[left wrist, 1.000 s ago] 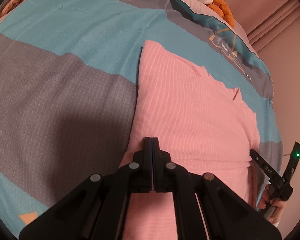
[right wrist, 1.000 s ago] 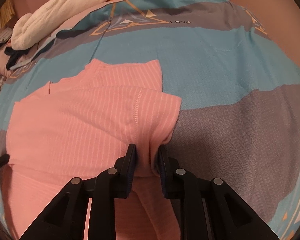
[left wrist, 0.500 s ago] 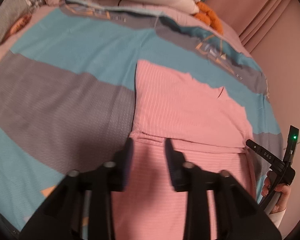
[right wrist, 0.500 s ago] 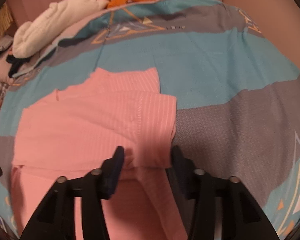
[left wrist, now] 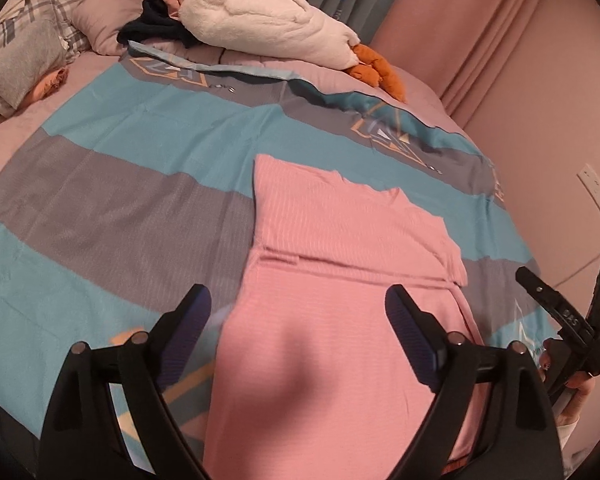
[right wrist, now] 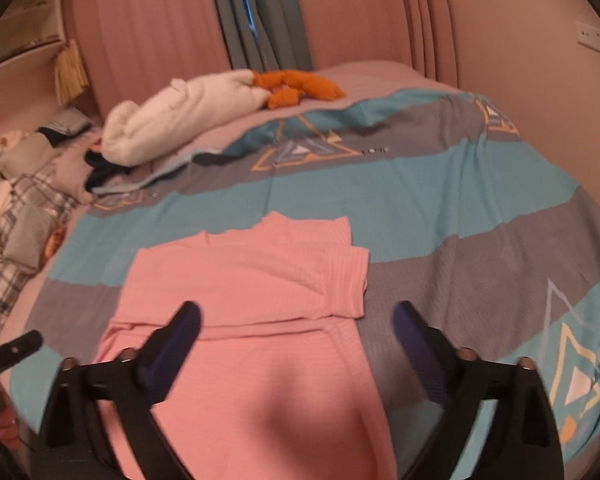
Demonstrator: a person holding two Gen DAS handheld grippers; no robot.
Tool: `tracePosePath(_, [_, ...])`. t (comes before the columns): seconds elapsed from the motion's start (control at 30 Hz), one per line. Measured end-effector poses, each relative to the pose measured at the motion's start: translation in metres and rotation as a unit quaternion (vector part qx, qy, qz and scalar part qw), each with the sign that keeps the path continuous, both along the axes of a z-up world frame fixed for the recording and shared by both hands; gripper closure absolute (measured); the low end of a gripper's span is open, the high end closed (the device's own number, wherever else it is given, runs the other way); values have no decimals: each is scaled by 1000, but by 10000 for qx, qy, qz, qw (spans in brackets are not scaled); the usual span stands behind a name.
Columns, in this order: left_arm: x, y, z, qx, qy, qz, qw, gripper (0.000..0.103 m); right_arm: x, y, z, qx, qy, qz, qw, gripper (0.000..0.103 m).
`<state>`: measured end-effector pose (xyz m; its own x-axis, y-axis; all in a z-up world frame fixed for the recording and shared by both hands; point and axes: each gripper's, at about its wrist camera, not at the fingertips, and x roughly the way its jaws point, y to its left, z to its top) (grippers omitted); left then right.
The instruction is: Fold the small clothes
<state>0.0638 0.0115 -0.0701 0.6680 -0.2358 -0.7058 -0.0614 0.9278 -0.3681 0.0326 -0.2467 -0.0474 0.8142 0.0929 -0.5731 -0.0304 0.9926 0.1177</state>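
- Opening wide, both the left tongs (left wrist: 298, 320) and right tongs (right wrist: 296, 336) are releasing, nothing between them.
- Hovering over the pink shirt (left wrist: 340, 272) at frame centre, either could be snagging its folded sleeve (right wrist: 340, 280) and undoing the fold.

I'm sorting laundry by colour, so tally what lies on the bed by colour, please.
Pink: 1, shirt
White and orange: 1, plush toy
Dark: 1, garment
Plaid grey: 1, pillow
Total: 4
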Motion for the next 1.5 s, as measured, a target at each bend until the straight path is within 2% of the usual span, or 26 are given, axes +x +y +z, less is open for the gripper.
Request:
tracePosePath(0.27, [-31,12,-39,-289,467,-209,9983,13,-42,-19,-18,-73,159,-136,9998,5])
tracePosePath(0.53, [-59,26,-74,-790,955,-330,9917,17,-84,-45,-51,53,760,-432,9962,5])
tracePosePath(0.67, [-72,24,-81,-959,1061,-470,9886,21,-101,-50,-68,277,1049,-434,9931,18])
tracePosePath(0.73, [-77,24,-84,-1041,1151,-483,9867,24,-106,-53,-77,376,1227,-440,9908,21])
tracePosePath(0.8, [-81,22,-90,-1186,1303,-585,9826,28,-111,-53,-84,391,1382,-405,9888,31])
tracePosePath(0.93, [-92,17,-93,-1148,1300,-717,9822,34,-118,-54,-102,398,1711,-410,9836,36])
tracePosePath(1.0, [-95,14,-97,-1187,1358,-863,9798,35,-120,-53,-112,471,1941,-366,9792,48])
tracePosePath(1.03, [-96,12,-98,-1216,1372,-896,9790,36,-120,-52,-115,498,2001,-310,9780,50])
tracePosePath(1.1, [-99,8,-100,-1291,1397,-976,9769,43,-120,-48,-123,571,2135,-172,9751,60])
tracePosePath(1.13, [-100,6,-102,-1320,1445,-998,9756,53,-120,-47,-124,567,2167,-125,9745,65])
tracePosePath(1.17, [-99,5,-104,-1276,1470,-965,9761,66,-119,-43,-124,511,2183,-64,9745,74])
tracePosePath(1.2, [-99,4,-104,-1133,1497,-907,9780,74,-118,-40,-121,455,2173,10,9750,82])
tracePosePath(1.23, [-98,3,-104,-1004,1521,-860,9795,93,-118,-38,-118,414,2146,83,9758,87])
tracePosePath(1.27, [-98,4,-104,-990,1549,-819,9795,96,-118,-36,-114,393,2105,151,9767,92])
tracePosePath(1.33, [-98,8,-102,-1185,1533,-775,9780,96,-119,-31,-100,348,1972,292,9793,92])
tracePosePath(1.5, [-98,7,-69,-1606,1002,-985,9770,97,-111,-32,-57,699,1233,631,9879,93])
